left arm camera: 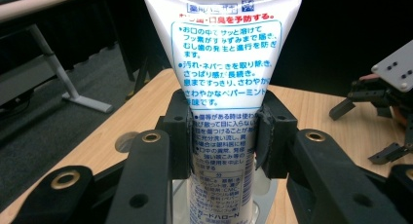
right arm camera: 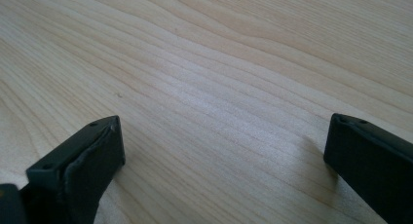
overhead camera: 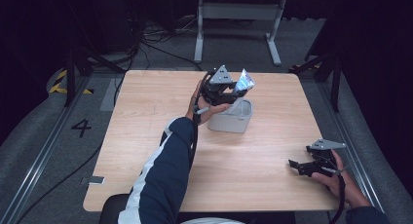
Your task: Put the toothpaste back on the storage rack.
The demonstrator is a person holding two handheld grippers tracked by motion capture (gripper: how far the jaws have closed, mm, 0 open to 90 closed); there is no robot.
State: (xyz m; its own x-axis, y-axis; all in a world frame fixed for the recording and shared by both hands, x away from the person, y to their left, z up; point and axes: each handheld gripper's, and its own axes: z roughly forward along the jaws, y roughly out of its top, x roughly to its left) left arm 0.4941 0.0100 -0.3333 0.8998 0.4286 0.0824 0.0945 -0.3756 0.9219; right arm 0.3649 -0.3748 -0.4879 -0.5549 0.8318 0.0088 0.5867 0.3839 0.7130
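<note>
the right gripper (overhead camera: 303, 166) sits nearest, at about 4 o'clock on the wooden table (overhead camera: 146, 136), low over the boards close to the near right corner, held in the person's right hand (overhead camera: 336, 177). its jaws stand wide apart with nothing between them; in the right gripper view the two black pads (right arm camera: 92, 156) frame bare wood grain, one at 8 o'clock and one at 4 o'clock of the frame.

farther in, the person's left arm in a dark blue sleeve with a white stripe (overhead camera: 165, 170) reaches up from 6 o'clock toward the table's middle. the left hand (overhead camera: 207, 107) carries the left gripper (overhead camera: 233, 91), which hangs over the far half of the table near 12 o'clock. its jaws are clamped on a white toothpaste tube (left arm camera: 221, 63) printed with blue japanese text and a red line near the top. the pads (left arm camera: 267, 136) press the tube's flat sides on both edges, roughly midway along the visible length, and the tube stands upright along the gripper's axis, its wide crimped end pointing away from the hand.

directly under the tube, touching the left hand's far side in the high view, stands a small light grey container (overhead camera: 234, 119) with an open top; the tube's lower end reaches down into or just above its mouth, and i cannot tell which.

beyond the table, at 12 o'clock, a grey metal stand (overhead camera: 238, 19) rests on the dark floor.
</note>
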